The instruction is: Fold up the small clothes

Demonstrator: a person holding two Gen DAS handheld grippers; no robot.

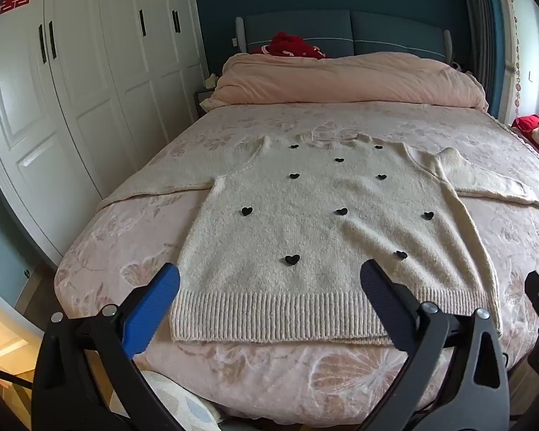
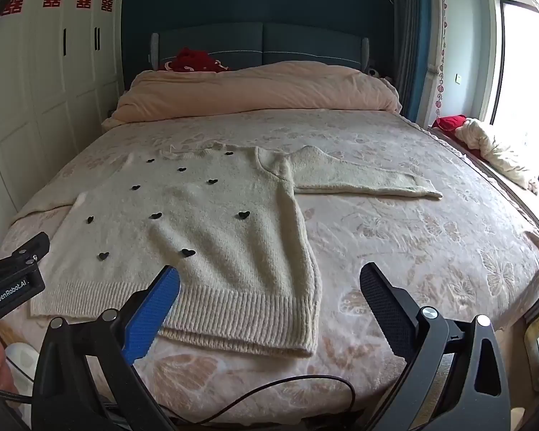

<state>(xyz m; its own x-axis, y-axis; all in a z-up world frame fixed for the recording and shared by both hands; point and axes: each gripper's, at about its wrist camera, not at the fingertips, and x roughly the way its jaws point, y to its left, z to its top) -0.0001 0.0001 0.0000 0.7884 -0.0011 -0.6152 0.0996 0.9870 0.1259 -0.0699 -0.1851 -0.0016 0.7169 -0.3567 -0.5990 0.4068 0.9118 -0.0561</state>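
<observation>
Both the left gripper [image 1: 269,280] and right gripper [image 2: 269,280] gape wide above the sweater [image 1: 316,222] hem.

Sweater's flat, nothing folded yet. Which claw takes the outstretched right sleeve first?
Right, likely. The right claw hangs open past the sweater's right edge, nearer that sleeve. The left claw, also open, sits over the hem.

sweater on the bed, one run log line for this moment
stage: pre-fold | sweater: flat on bed, sleeves out | left gripper: open, above hem | right gripper: open, empty
</observation>
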